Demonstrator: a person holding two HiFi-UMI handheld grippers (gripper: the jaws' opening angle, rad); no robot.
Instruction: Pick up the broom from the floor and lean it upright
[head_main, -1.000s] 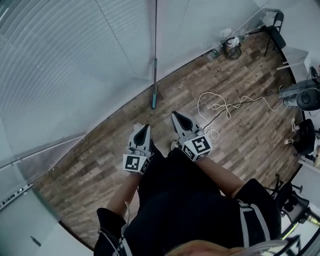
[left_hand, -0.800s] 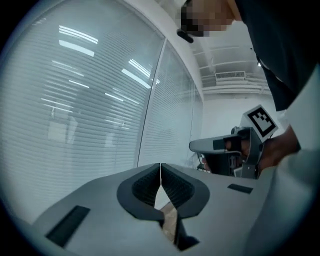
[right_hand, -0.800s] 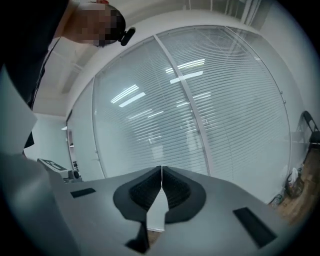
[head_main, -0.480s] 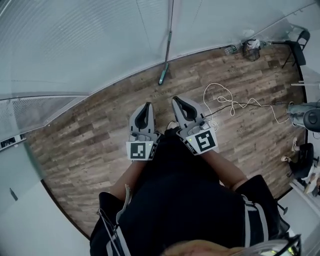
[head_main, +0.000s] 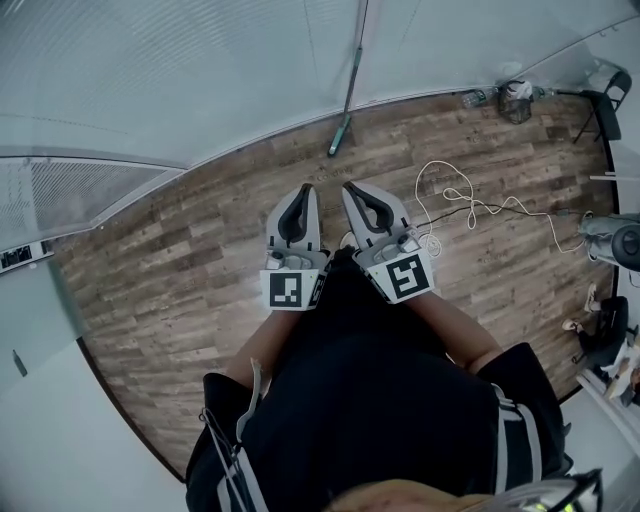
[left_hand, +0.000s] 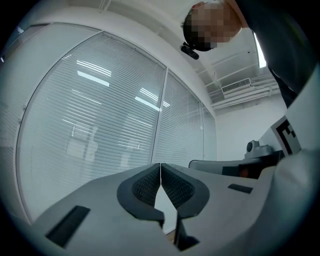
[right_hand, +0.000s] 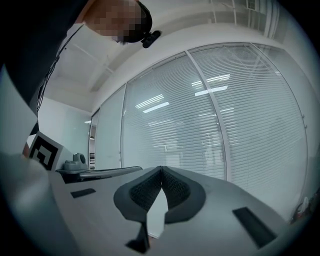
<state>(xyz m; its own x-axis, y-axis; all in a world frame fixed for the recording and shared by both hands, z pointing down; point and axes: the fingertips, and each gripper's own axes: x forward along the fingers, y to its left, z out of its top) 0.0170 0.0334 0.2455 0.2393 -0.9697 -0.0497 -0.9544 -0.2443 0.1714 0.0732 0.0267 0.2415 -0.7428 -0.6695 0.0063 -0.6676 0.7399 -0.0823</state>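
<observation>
1. The left hand-held gripper (head_main: 303, 192) has its grey jaws pressed together with nothing between them. In the left gripper view its dark ribbed pads (left_hand: 145, 186) meet edge to edge.
2. The right hand-held gripper (head_main: 352, 190) is likewise closed and empty, its ribbed pads (right_hand: 145, 192) touching along their tips. The two sit side by side close to the person's body and point toward the far wall.
3. Beyond both, the long thin broom with a grey handle and teal lower end (head_main: 346, 100) stands upright. Its foot is on the brown wood-plank floor (head_main: 200, 260), right at the base of the wall of white slatted blinds (head_main: 200, 70), and its handle runs up against that wall. Neither gripper touches it; both are well apart from it.
4. To the right, a loose white cable (head_main: 450, 195) lies on the floor, clear of the broom.
5. The task looks finished: the broom is off the floor, leaned upright and let go. The handle's top is out of frame, so how firmly it rests cannot be told; at most, a check that it stays put remains.
</observation>
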